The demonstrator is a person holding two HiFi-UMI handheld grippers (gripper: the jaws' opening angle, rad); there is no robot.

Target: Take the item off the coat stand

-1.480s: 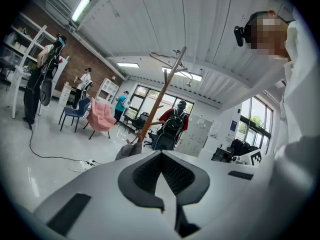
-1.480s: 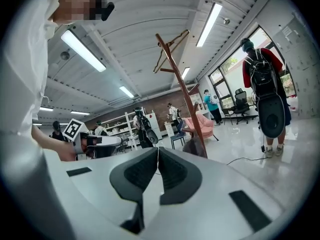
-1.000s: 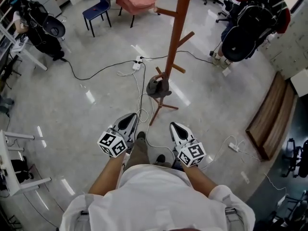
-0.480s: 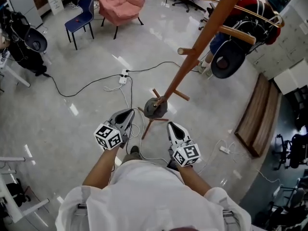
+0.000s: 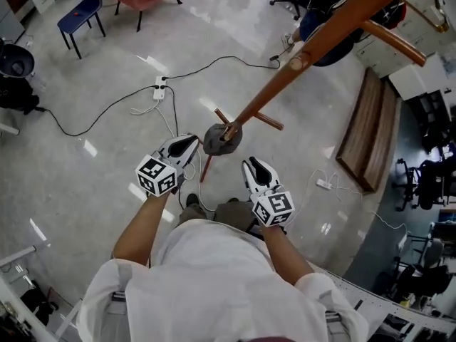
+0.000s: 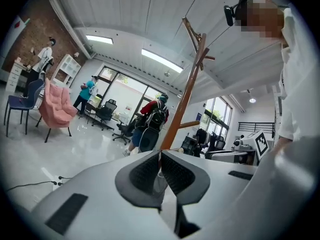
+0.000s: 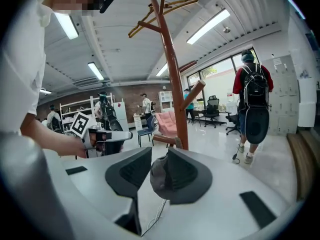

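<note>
cap: grey fabric cap [image 5: 222, 139], low on the brown wooden coat stand [image 5: 313, 48], just far of both grippers
left gripper [image 5: 187, 145]: jaws together, empty
right gripper [image 5: 251, 168]: jaws just opening, now apart; cap in line beyond them, not pinched
step: probably the reach for the cap. Pinch the fabric, lift, then draw it near
axis: cap sags roughly vertical — brim direction unclear

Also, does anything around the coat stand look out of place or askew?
Two things. The clothes hanger on top of the coat stand sits tilted, one end lower. Loose cables and a power strip lie on the floor by its feet, where someone could trip.
</note>
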